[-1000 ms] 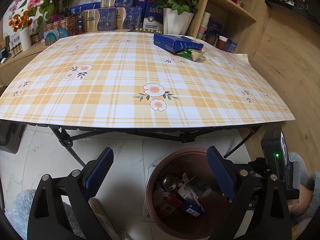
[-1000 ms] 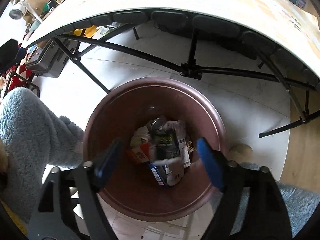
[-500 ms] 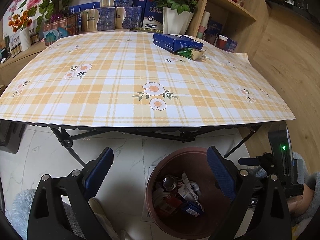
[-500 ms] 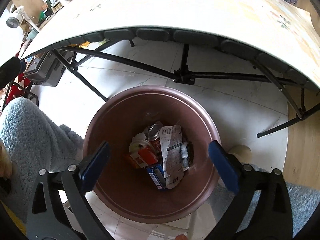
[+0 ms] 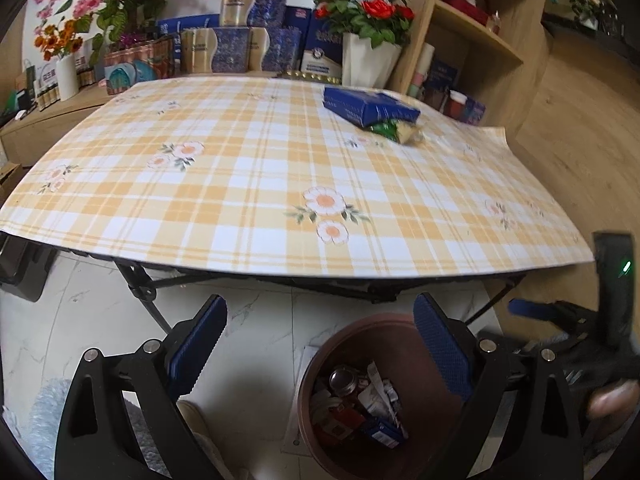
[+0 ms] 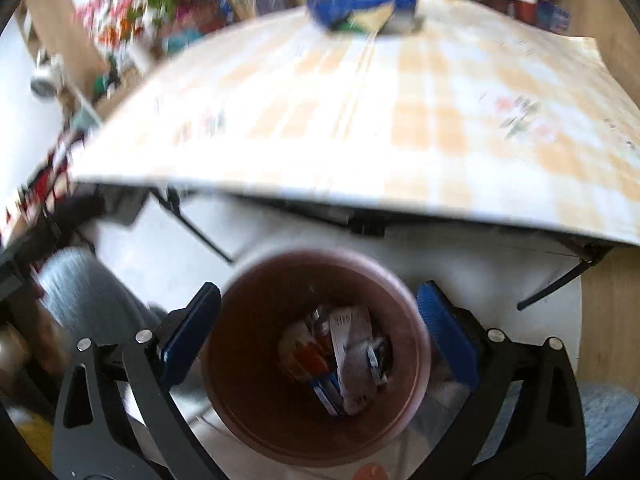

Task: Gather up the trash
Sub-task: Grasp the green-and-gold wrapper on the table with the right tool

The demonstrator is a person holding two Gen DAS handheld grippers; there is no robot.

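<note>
Trash point(image 5: 362, 408) is seen piled at the bottom of a round brown bin point(image 5: 404, 332) that stands on the pale marbled floor point(image 5: 256, 344), just in front of the near edge of a folding table point(image 5: 280, 184) covered with an orange-and-white plaid cloth. A can, white printed paper and red and blue wrappers can be made out in the pile. Two more pieces are left on the far right part of the tabletop: a blue box point(image 5: 370, 106), and a green and yellow wrapper point(image 5: 394, 130) tucked partly under its near end.

The left gripper point(image 5: 320, 344) is held low, below the table edge and pointed toward the table, its blue-padded fingers spread wide with nothing between them. The bin lies down and to the right of it, partly behind the right finger.

The right gripper point(image 6: 320, 332) is held above the bin point(image 6: 316, 360) and angled downward, with its fingers set wide apart and nothing clamped. The bin's rim is framed between the two pads, and the trash point(image 6: 344, 360) lies directly below the gap. This view is blurred, so finer detail of the pile cannot be told. The blue box point(image 6: 352, 6) appears there at the far edge of the table point(image 6: 400, 128), well apart from the fingers.
</note>
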